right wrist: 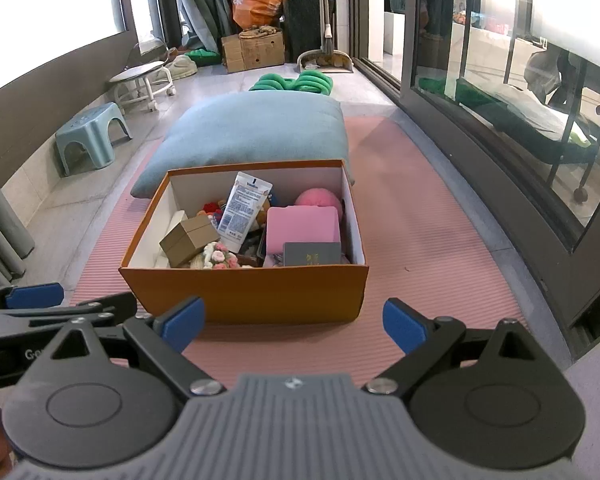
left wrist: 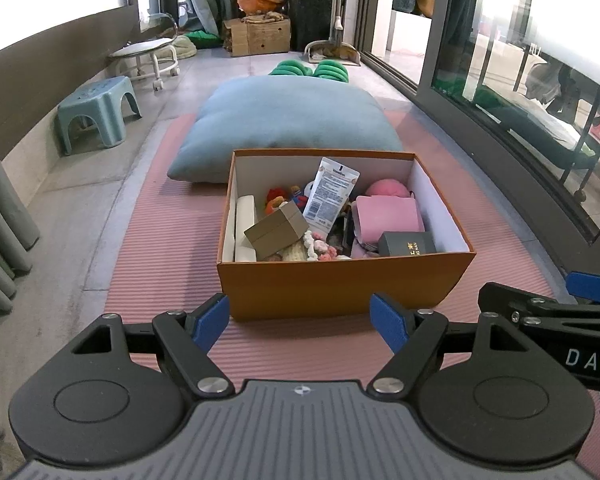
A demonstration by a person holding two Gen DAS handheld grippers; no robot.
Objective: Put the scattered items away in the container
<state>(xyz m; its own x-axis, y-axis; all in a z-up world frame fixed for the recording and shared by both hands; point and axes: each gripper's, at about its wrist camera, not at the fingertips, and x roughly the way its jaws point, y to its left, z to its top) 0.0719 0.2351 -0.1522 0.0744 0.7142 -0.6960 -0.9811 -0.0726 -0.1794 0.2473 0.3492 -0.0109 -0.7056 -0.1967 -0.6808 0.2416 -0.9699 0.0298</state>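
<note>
Sitting on pink mat (left wrist: 172, 264), orange box (left wrist: 340, 284) brims with items; both claws released.

orange box (left wrist: 340, 284): matt cardboard, white inside; mat (left wrist: 168, 264): pink ribbed foam; cushion (left wrist: 292, 116): soft blue cloth; stool (left wrist: 96, 108): smooth plastic

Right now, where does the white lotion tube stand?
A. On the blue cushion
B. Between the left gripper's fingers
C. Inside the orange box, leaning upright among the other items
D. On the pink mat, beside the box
C: the white lotion tube leans upright inside the orange box, behind the small brown box.
</note>
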